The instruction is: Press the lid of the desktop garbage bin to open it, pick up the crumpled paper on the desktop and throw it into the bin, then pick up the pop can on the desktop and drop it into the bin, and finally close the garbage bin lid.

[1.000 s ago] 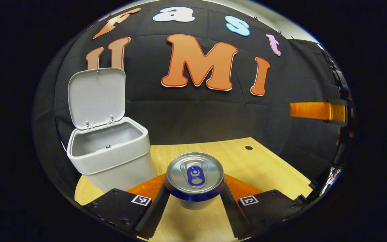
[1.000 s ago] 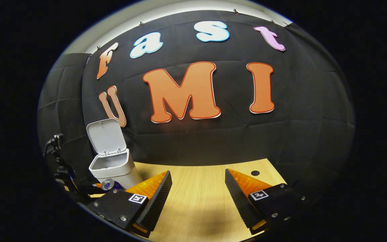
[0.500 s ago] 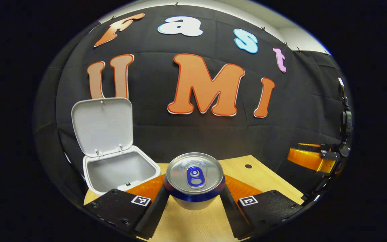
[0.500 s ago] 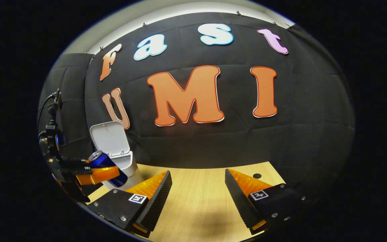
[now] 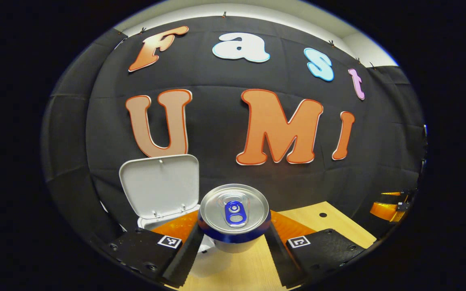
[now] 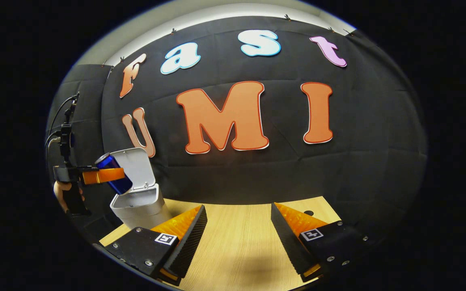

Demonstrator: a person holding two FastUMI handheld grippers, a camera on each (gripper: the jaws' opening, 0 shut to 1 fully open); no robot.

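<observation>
My left gripper point(image 5: 233, 242) grips the pop can point(image 5: 234, 214) on both sides, up off the counter point(image 5: 330, 222), near the bin point(image 6: 138, 204). In the right gripper view the can hangs tilted just above the bin's rim, in front of the raised lid point(image 5: 160, 186) (standing open). My right gripper point(image 6: 237, 238) is spread open, empty, over the counter.
</observation>
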